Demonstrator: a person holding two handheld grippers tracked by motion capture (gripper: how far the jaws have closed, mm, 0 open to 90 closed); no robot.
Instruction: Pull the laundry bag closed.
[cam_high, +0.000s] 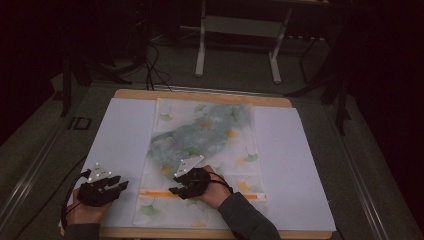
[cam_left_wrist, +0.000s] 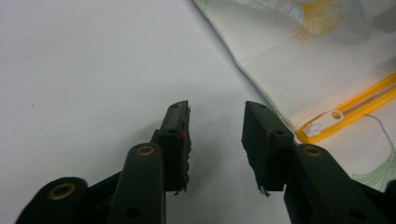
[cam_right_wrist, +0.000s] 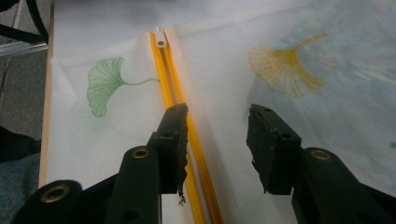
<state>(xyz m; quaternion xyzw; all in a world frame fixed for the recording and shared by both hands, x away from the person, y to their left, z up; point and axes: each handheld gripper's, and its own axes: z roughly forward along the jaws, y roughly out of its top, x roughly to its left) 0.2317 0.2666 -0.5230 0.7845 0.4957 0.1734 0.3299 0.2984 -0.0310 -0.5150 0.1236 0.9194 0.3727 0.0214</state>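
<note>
- The mesh zip bag (cam_high: 200, 155), printed with ginkgo leaves, lies flat in the middle of the white sheet on the table (cam_high: 200, 96); a soft blue-green cloth (cam_high: 200, 135) shows inside it.
- Right gripper (cam_high: 181, 187) hovers over the bag's orange zipper (cam_right_wrist: 175, 93), fingers (cam_right_wrist: 175, 135) spread and pinching nothing.
- Left gripper (cam_high: 117, 182) sits on the white sheet left of the bag, fingers (cam_left_wrist: 177, 140) spread, empty too.
- Handling guess: light, limp and floppy, the mesh likely to slide on the paper.
- The best hold looks like the white zipper pull (cam_left_wrist: 322, 123) at the bag's left edge, with the other gripper pinning the fabric beside it.
- No brand or writing readable; the high view is dim.
</note>
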